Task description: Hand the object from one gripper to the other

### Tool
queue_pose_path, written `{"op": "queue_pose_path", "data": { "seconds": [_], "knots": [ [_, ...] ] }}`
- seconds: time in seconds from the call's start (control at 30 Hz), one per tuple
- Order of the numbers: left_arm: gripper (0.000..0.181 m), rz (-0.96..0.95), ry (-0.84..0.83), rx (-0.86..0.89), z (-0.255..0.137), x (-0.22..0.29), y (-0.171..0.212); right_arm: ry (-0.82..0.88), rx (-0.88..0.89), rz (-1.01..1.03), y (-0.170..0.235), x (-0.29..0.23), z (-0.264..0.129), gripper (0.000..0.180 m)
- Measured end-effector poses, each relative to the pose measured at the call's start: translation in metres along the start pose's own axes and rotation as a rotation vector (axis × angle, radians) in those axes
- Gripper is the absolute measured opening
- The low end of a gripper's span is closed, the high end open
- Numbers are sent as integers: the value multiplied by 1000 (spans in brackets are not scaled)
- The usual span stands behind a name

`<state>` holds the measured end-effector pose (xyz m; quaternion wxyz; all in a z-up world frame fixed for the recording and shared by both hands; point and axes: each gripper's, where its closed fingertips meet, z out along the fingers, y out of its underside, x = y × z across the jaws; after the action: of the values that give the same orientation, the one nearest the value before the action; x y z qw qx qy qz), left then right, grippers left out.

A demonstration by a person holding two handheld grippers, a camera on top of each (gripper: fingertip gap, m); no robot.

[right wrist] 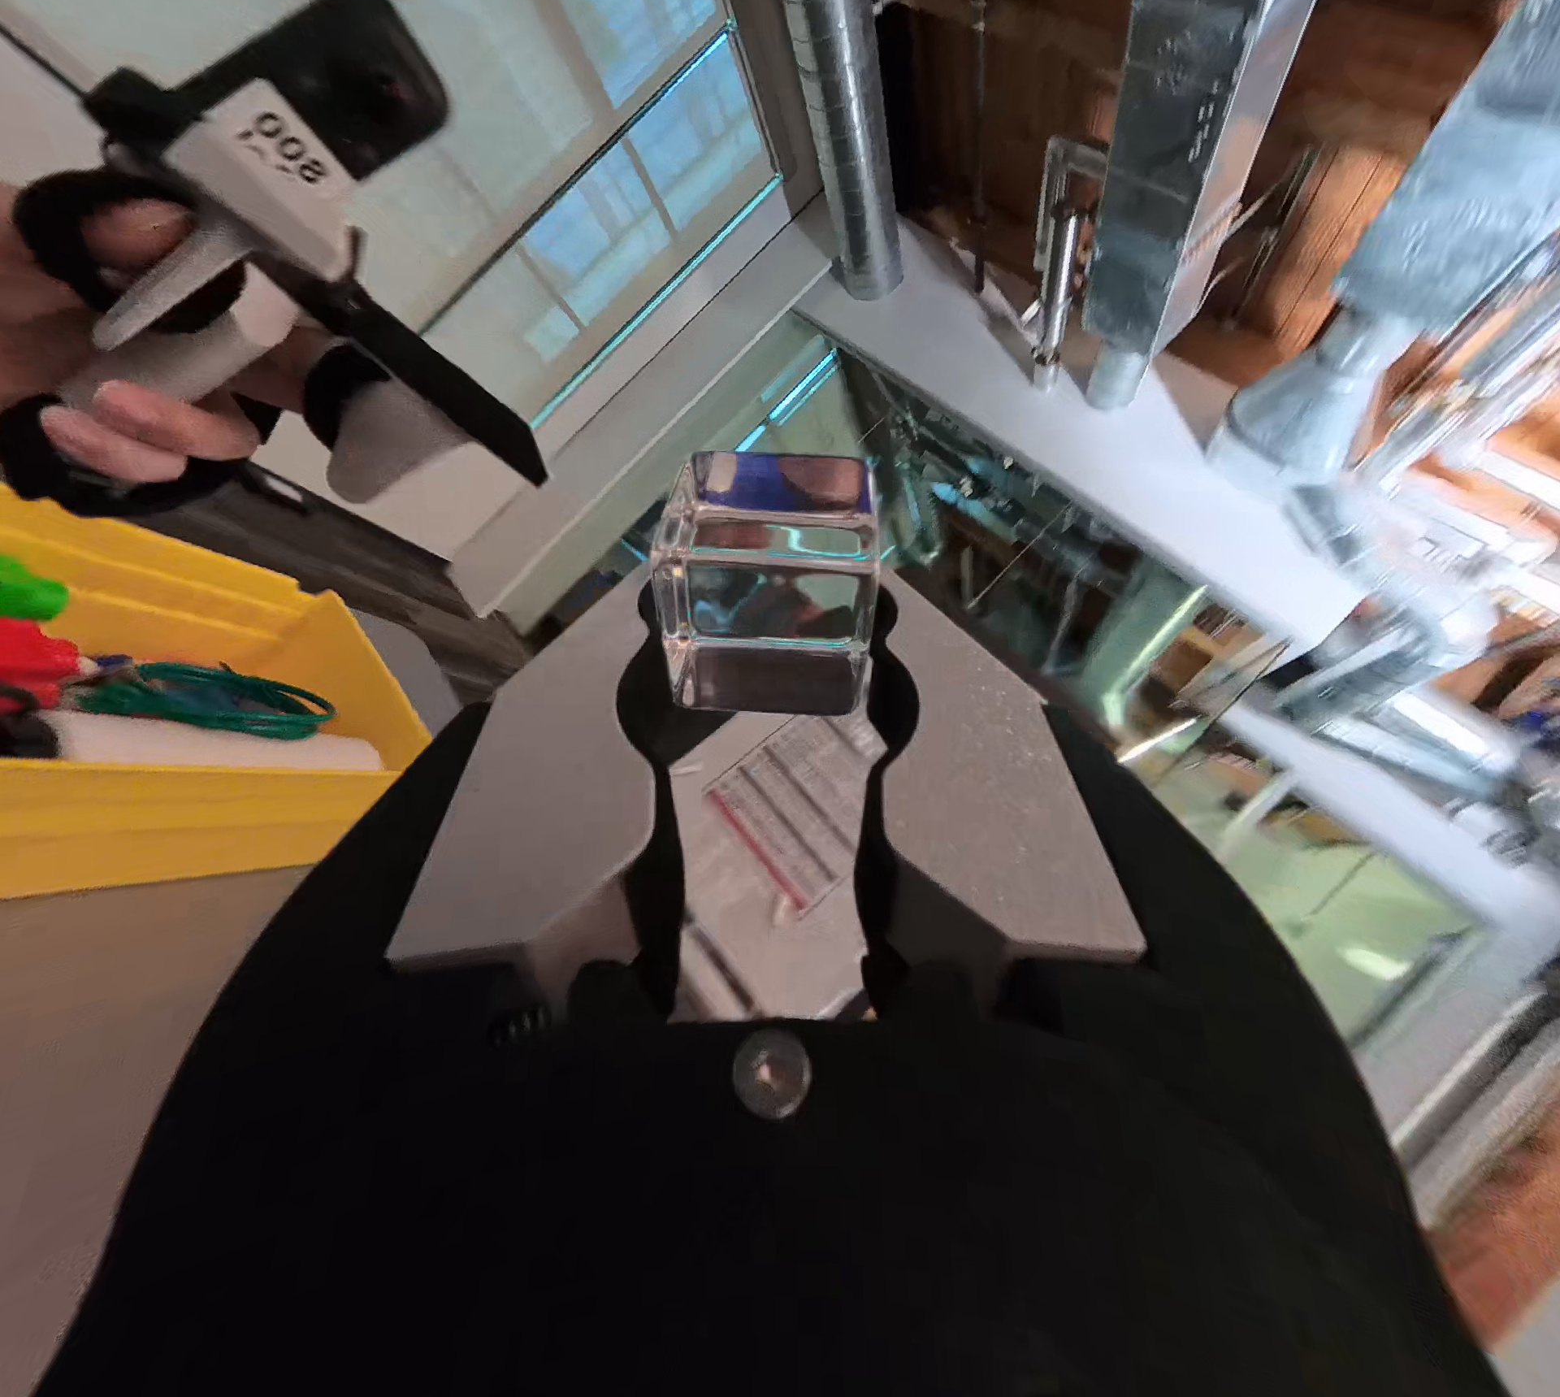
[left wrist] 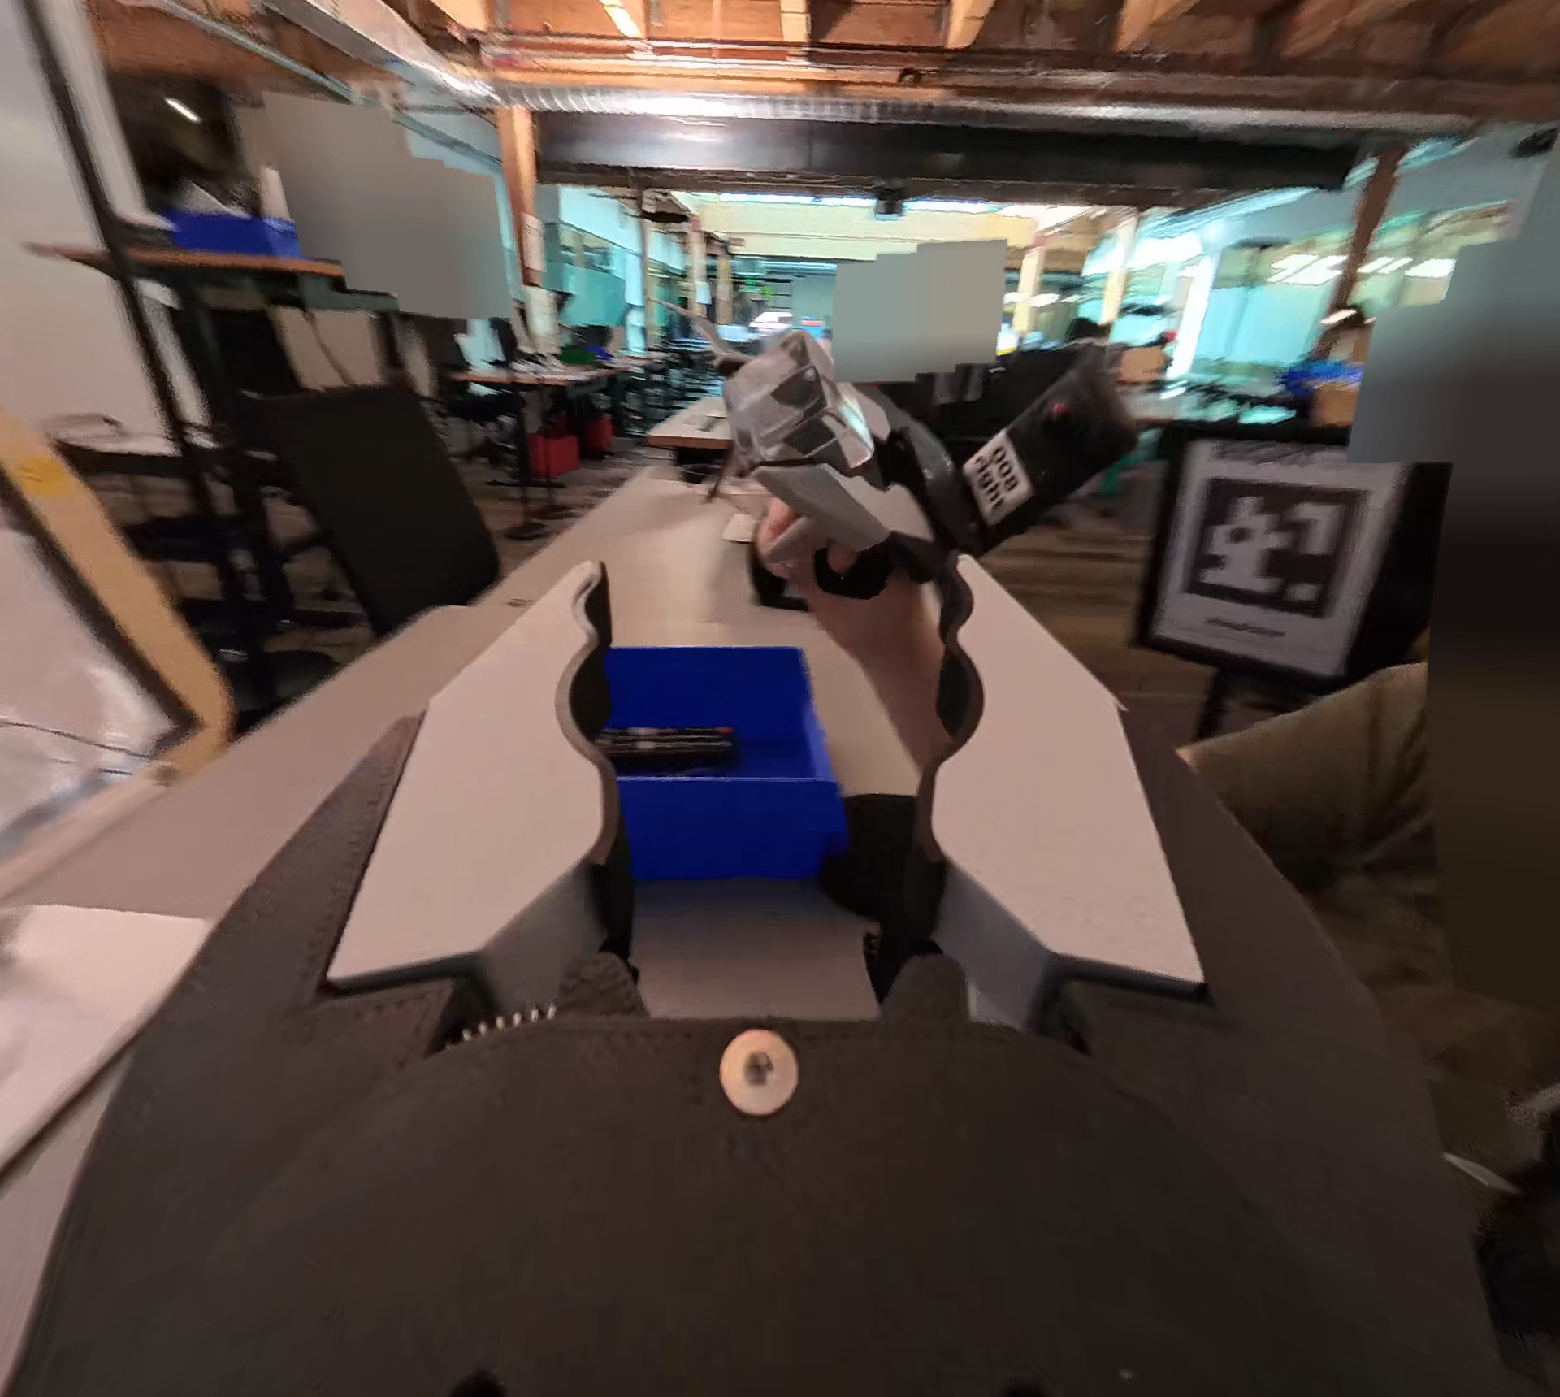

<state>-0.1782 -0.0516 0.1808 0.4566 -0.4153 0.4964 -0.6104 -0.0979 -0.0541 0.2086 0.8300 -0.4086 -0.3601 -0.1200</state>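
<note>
Your right gripper is clamped on a clear cube, which sits at the centre of the right wrist view, pinched between the two fingertips and standing proud of them. Your left gripper appears at the upper left of that view, well apart from the cube, held in your hand. A yellow bin holding green wire and coloured items lies at the left edge. Windows fill the upper left; metal ducting runs down the upper right.

In the left wrist view, your left gripper stands wide apart with nothing between its fingers. Through the gap, at centre frame, a blue bin rests on the grey table with a dark item inside. Your right gripper shows above centre, blurred. Timber ceiling beams span the top; a black-and-white marker board stands at the right.
</note>
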Motion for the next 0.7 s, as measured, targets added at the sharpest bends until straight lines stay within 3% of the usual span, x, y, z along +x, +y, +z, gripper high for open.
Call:
{"op": "queue_pose_path", "data": {
  "seconds": [0.13, 0.2, 0.3, 0.47, 0.7],
  "knots": [
    [93, 283, -173, -56, 0, -11, 5, -196, -66, 232, 25, -12, 1, 43],
    [97, 419, -227, -129, 6, -12, 16, -248, -83, 232, 29, -19, 0, 43],
    [101, 549, -345, -213, 18, -20, 27, -228, -116, 103, 30, -24, 1, 43],
    [90, 470, -409, -126, 41, -10, 19, -128, -203, -285, 35, -36, 11, 44],
    [82, 502, -580, -176, 42, -13, 20, -22, -212, -509, 23, -55, 27, 44]
  ]
}}
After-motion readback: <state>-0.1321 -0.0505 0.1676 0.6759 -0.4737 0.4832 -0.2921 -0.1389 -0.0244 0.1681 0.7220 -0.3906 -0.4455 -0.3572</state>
